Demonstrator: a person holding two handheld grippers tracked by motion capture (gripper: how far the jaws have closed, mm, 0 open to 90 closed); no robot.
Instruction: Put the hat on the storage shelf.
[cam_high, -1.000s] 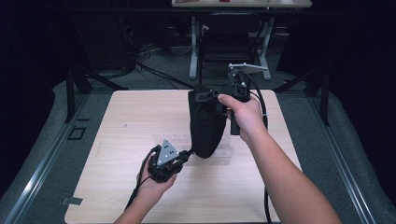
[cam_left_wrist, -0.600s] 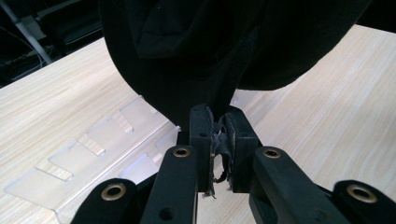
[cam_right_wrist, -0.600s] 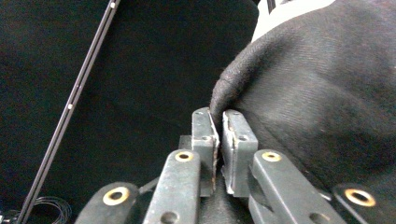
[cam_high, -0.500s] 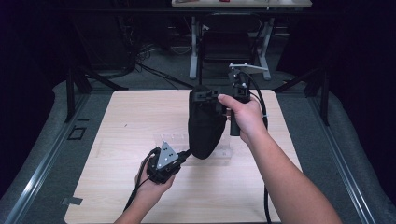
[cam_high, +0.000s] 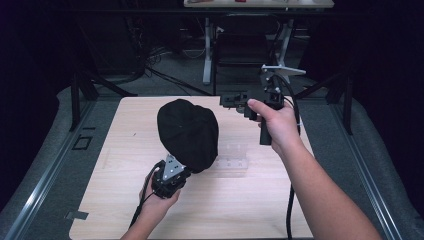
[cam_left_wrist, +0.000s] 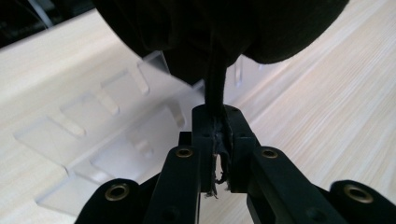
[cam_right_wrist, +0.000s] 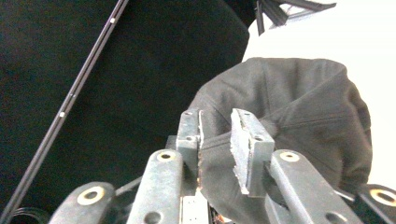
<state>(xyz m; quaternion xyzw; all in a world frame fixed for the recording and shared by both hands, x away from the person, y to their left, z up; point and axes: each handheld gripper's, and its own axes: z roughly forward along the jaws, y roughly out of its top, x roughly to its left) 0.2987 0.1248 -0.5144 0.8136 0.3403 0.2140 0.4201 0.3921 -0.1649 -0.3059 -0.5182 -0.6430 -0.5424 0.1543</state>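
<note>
A black cap (cam_high: 187, 131) stands up from my left gripper (cam_high: 171, 176), which is low on the wooden table (cam_high: 115, 200) and shut on the cap's lower edge. In the left gripper view the jaws (cam_left_wrist: 217, 122) pinch a thin fold of black fabric, and the cap (cam_left_wrist: 261, 28) bulges above them. My right gripper (cam_high: 229, 101) is raised to the cap's right, pointing left, apart from it. Its jaws (cam_right_wrist: 217, 122) have just been opening and hold nothing; the cap (cam_right_wrist: 294, 98) lies beyond them.
A clear acrylic stand (cam_high: 234, 159) with several slots lies flat on the table just right of the cap, and it spreads under the fabric in the left gripper view (cam_left_wrist: 107, 135). Black cables trail from both grippers. Dark floor and table legs lie past the far edge.
The right gripper let go of the cap's top and drew back to the right. The cap, earlier stretched tall between both grippers, has slumped left and rounded out above the left gripper.
</note>
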